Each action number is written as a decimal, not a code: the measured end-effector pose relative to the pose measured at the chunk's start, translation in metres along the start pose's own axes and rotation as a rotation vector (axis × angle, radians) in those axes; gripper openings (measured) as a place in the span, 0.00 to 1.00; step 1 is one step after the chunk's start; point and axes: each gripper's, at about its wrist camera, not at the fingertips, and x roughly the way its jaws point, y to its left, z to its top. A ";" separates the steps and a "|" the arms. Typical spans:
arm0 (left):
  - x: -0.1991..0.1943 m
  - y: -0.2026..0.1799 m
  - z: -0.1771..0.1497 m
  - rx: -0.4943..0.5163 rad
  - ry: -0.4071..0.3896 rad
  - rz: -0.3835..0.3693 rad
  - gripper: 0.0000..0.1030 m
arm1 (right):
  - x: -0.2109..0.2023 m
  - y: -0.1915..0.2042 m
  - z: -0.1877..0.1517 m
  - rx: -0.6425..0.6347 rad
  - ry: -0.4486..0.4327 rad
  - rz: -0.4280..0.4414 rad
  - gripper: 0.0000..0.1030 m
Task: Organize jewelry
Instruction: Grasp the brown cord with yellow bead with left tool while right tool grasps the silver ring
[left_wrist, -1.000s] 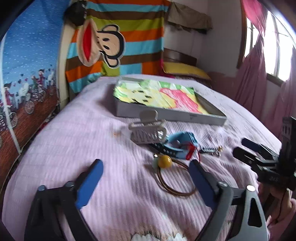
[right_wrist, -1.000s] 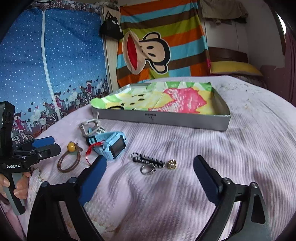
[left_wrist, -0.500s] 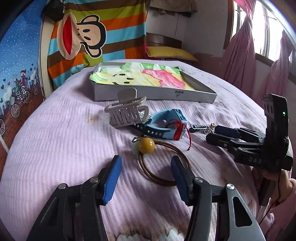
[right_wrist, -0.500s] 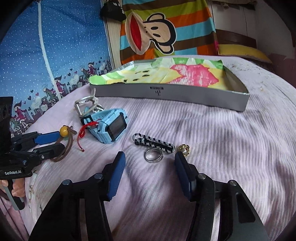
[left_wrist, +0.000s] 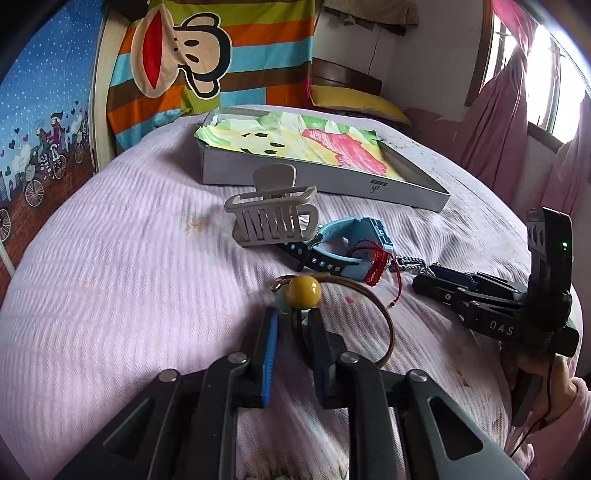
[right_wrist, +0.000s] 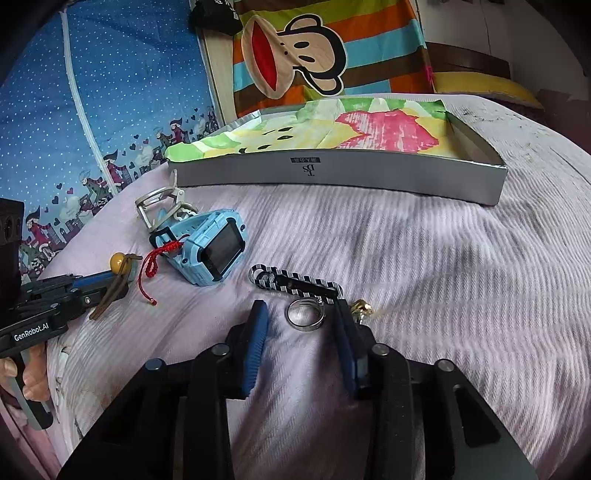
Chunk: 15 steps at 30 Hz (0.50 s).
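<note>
Brown cord bracelet (left_wrist: 384, 325) with a yellow bead (left_wrist: 304, 291) lies on the lilac bedspread (left_wrist: 110, 277); left gripper (left_wrist: 293, 317) is narrowed onto the cord just behind the bead. Right gripper (right_wrist: 299, 321) sits partly open, straddling a silver ring (right_wrist: 306, 314), not clamped, near the grey box (right_wrist: 332, 173).

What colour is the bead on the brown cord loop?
Mustard yellow. The bead shows best in the left wrist view, just ahead of the left claw.
</note>
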 end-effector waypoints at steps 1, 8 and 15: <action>0.000 0.000 0.000 -0.001 0.000 -0.001 0.14 | 0.000 0.002 0.000 -0.007 -0.001 -0.005 0.28; -0.001 -0.002 -0.003 0.004 -0.011 -0.003 0.06 | -0.006 0.009 -0.004 -0.036 -0.023 -0.006 0.18; -0.005 -0.006 -0.006 0.012 -0.040 -0.007 0.05 | -0.012 0.006 -0.007 -0.024 -0.056 0.010 0.17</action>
